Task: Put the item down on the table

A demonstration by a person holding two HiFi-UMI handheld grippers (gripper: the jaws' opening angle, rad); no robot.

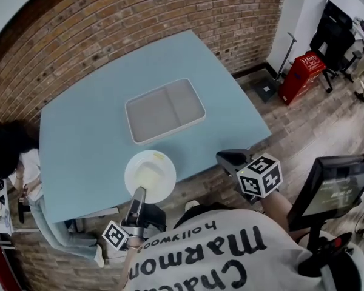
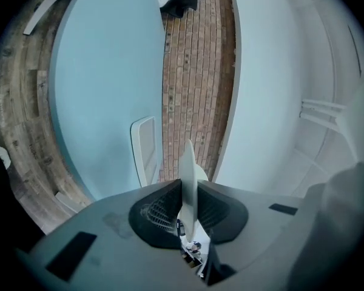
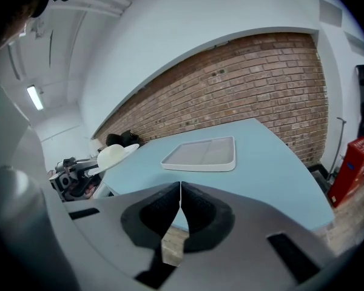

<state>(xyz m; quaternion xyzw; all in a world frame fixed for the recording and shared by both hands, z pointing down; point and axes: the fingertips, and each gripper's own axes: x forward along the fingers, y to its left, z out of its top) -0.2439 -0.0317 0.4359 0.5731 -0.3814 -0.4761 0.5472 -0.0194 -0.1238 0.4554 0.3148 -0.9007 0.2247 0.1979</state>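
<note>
A round white plate [image 1: 150, 176] hangs over the near edge of the light blue table [image 1: 97, 126], clamped at its near rim by my left gripper [image 1: 137, 200]. Seen edge-on in the left gripper view, the plate [image 2: 188, 180] stands between the jaws, which are shut on it. From the right gripper view the same plate [image 3: 113, 156] shows at the left, held above the table's corner. My right gripper [image 1: 229, 160] floats off the table's near right edge; its jaws meet with nothing between them [image 3: 180, 190].
A white rectangular tray [image 1: 164, 110] lies mid-table, also seen as a tray [image 3: 201, 154] from the right. A person with dark hair [image 1: 12, 156] sits at the table's left end. A red box [image 1: 301, 76] and a monitor [image 1: 333, 187] stand on the floor to the right. A brick wall [image 1: 139, 17] runs behind.
</note>
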